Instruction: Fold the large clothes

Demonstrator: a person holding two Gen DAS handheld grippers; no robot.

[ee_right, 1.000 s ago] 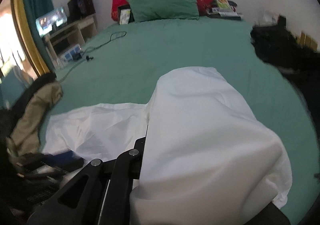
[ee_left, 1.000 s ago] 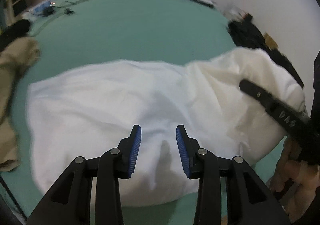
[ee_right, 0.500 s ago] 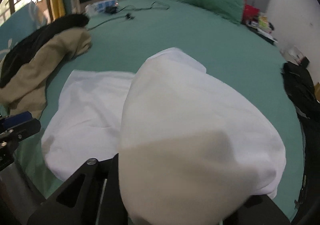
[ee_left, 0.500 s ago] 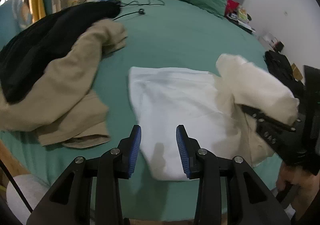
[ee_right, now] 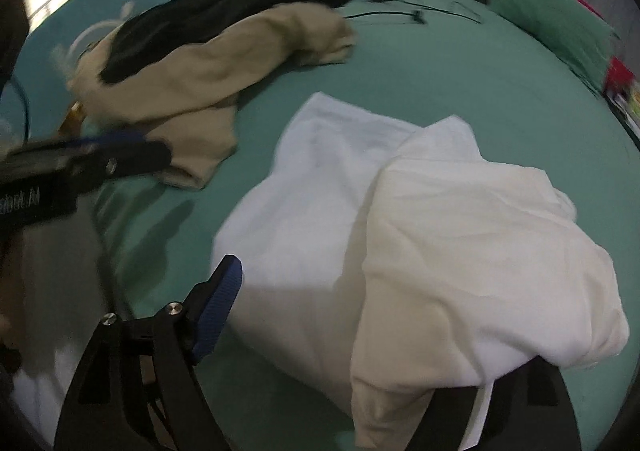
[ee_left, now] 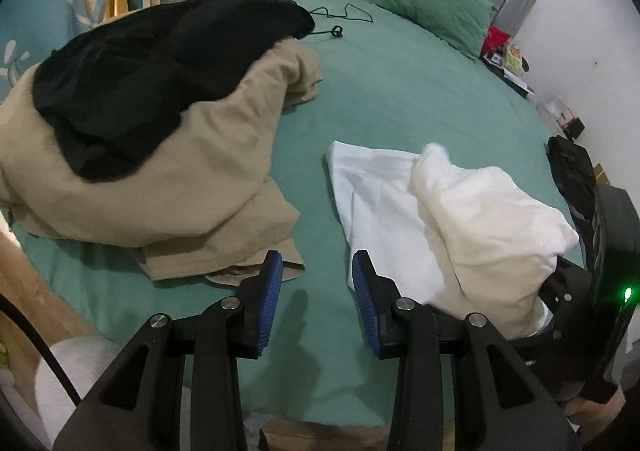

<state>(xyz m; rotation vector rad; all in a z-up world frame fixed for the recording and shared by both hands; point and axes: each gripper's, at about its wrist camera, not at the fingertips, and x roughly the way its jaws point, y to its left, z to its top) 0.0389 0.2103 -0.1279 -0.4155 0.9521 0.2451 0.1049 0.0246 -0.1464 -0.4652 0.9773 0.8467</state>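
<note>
Two grippers work over a green bed [ee_left: 400, 91], and between them lies the white garment [ee_right: 320, 211], partly folded, near the bed's foot edge. Its long axis runs from that near edge up toward the pillow [ee_left: 428, 11] end, leaning a little left as the right wrist view has it; the far end lies flat on the sheet while the near part is doubled over into a creamy hump. The right gripper [ee_right: 360, 331] has its jaws opening wide: one blue pad [ee_right: 218, 307] stands clear beside the cloth, the other finger is hidden under the draped fold, so cloth still sits between and over them. The left gripper [ee_left: 316, 291] is partly apart and holds nothing, its pads hovering over bare sheet just beside the garment's left edge. A beige and black clothes pile [ee_left: 160, 131] lies well off to the left
</note>
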